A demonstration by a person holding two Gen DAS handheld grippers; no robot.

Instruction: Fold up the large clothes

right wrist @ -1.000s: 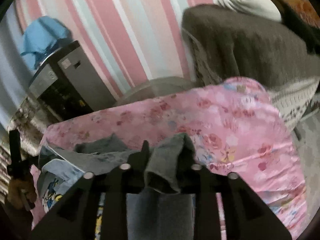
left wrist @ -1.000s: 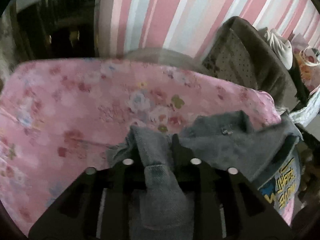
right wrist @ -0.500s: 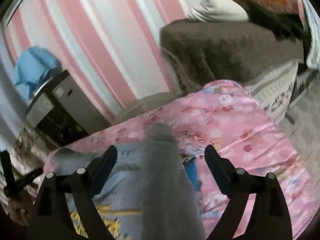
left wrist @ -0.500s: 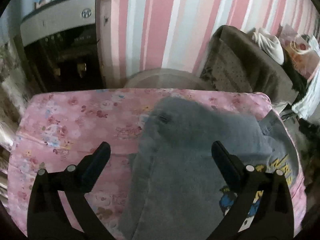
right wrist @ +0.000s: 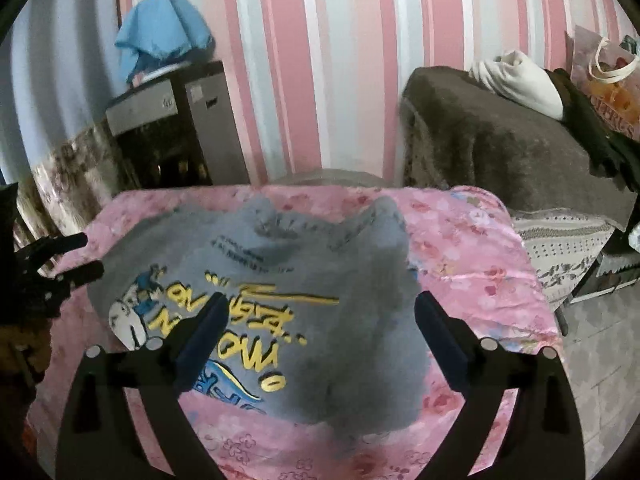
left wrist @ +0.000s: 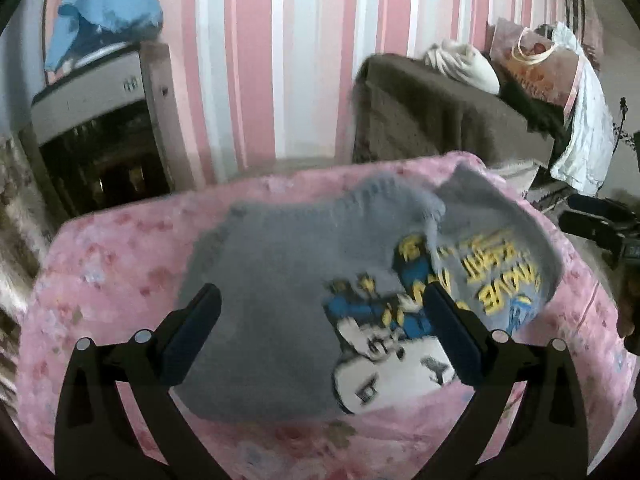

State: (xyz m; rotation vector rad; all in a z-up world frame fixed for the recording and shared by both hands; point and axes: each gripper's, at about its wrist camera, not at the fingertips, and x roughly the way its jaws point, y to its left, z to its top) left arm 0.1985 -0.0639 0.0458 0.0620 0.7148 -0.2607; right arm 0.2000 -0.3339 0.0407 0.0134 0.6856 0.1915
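Observation:
A grey sweatshirt [left wrist: 280, 264] with a cartoon print and yellow lettering lies bunched on the pink floral cover [left wrist: 120, 272]. Its sides are folded in over the middle. My left gripper [left wrist: 320, 294] hovers above it, open wide, nothing between its fingers. In the right wrist view the same sweatshirt [right wrist: 360, 280] lies below my right gripper [right wrist: 320, 302]. Those jaws are still opening and hold nothing. The left gripper's black frame [right wrist: 48, 264] shows at that view's left edge. Both views are motion-blurred.
A brown covered sofa [right wrist: 500, 140] with a white pillow [right wrist: 516, 80] stands beyond the cover's far right. A grey appliance [right wrist: 168, 120] with a blue cloth [right wrist: 160, 40] on top stands far left against the pink striped wall. A printed bag [left wrist: 532, 64] sits on the sofa.
Both grippers were shut on grey cloth, then let go, opened wide and drew back and upward. The sweatshirt dropped onto the pink cover and lies there free.

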